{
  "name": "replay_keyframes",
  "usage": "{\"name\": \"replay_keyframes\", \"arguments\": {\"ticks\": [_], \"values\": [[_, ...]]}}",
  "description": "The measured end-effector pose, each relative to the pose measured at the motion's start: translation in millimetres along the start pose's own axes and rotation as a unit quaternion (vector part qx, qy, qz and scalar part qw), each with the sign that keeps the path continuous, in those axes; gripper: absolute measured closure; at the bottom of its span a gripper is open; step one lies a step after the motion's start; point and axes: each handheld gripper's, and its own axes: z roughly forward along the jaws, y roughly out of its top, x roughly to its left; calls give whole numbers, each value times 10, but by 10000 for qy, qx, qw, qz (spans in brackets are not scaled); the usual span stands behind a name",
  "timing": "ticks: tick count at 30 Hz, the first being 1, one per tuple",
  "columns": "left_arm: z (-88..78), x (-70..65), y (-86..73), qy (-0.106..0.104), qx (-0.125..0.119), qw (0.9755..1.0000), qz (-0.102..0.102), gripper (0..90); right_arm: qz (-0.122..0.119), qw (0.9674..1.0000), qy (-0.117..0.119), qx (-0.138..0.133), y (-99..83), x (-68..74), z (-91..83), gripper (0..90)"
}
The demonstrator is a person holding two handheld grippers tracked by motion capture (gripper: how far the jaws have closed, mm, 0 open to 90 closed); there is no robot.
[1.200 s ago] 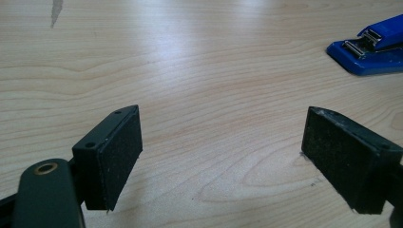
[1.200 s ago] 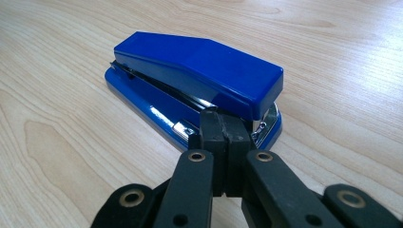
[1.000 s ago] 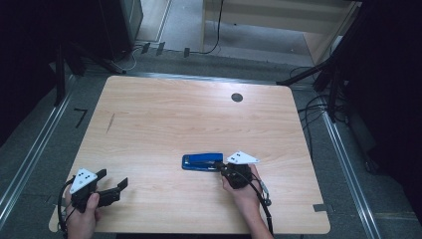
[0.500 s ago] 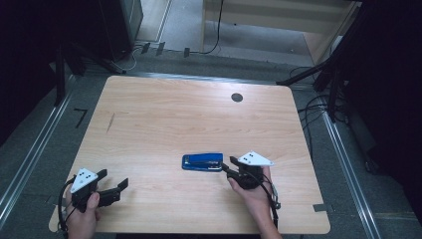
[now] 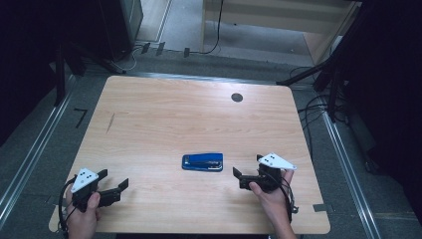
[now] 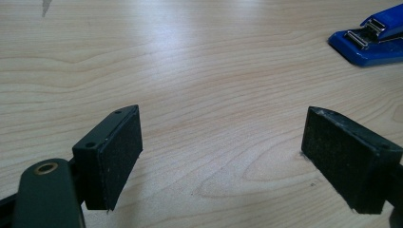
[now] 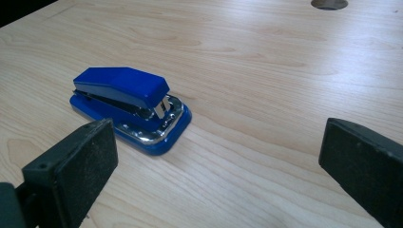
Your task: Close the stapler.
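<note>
Two grippers wide, empty: left gripper point(image 5: 113, 189), right gripper point(image 5: 240, 177) just opened beside blue stapler point(image 5: 202, 162); no legible writing.

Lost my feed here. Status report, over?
Right gripper jaws just opened, empty. Left gripper open, idle. Blue stapler lying free on table. Nothing in the way.
</note>
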Motion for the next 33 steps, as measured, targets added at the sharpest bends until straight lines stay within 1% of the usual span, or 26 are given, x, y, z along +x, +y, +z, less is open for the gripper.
{"name": "replay_keyframes", "arguments": {"ticks": [5, 11, 20, 25, 28, 33], "values": [[1, -2, 0, -1, 7, 10000, 16, 140, -19, 10000, -64, -3, -68, -75, -91, 0], [1, -3, 0, 1, 9, 10000, 29, 140, 158, 9997, -193, -37, -164, -198, -195, 0], [-1, -4, 1, 1, 10, 10000, 38, 140, 258, 9991, -346, -30, -265, -352, -367, 0], [-1, -3, 1, -3, 13, 10000, 37, 140, 275, 9987, -426, -15, -342, -442, -461, 0], [0, -4, 0, -1, 3, 10000, 38, 139, 355, 9981, -499, -20, -392, -500, -536, 0], [-1, -5, 0, -3, 7, 10000, 46, 140, 404, 9975, -588, -18, -464, -583, -637, 0]]}}
